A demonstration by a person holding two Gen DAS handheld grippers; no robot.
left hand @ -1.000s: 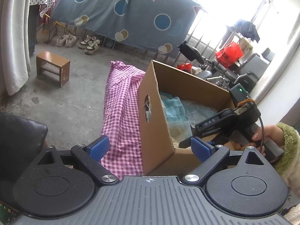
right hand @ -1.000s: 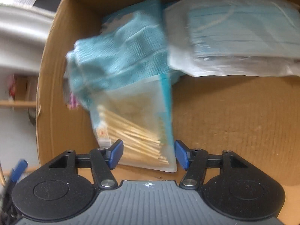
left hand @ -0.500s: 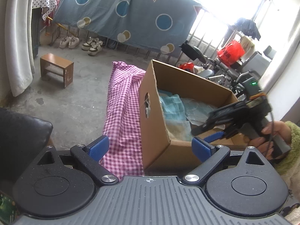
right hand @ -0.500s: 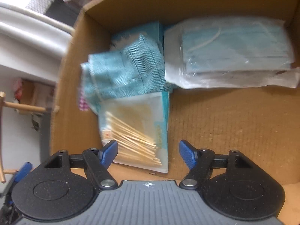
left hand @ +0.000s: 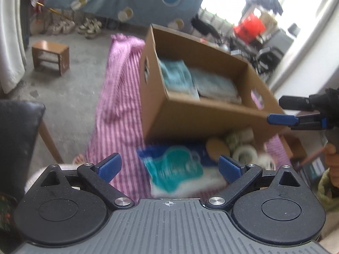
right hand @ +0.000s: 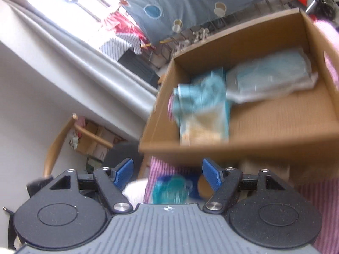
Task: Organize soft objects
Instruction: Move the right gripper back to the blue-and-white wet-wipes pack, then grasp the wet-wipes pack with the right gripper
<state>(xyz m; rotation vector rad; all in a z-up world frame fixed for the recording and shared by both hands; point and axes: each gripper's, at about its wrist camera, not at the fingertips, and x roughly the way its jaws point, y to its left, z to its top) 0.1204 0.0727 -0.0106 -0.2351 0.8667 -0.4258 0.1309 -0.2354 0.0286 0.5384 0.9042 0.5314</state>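
Left gripper: jaws are spread wide and have just been opening further; nothing is pressed by the blue pads, though a blue-and-teal packet is seen lying on the cloth in the gap between them.
Right gripper: jaws are parted with nothing clamped, having just been opening; the same packet is seen below the gap, blurred. In the left wrist view this gripper is seen to the right of the left jaws, beside the box's near right corner.
Cardboard box: it is set ahead of both pairs of jaws, open-topped, with its near wall just beyond the packet.
Box contents: a teal cloth, a clear bag with pale sticks and a plastic-wrapped pale blue bundle are gathered at the left and far side; the floor of the box to the right is left bare.
Counter edge: the pink checked cloth is draped over the counter to the left of the left jaws, with the concrete floor beyond it.
Near clutter: tape rolls are crowded to the right of the packet, against the box wall.
Chair: its dark back is seen to the left of the left jaws.
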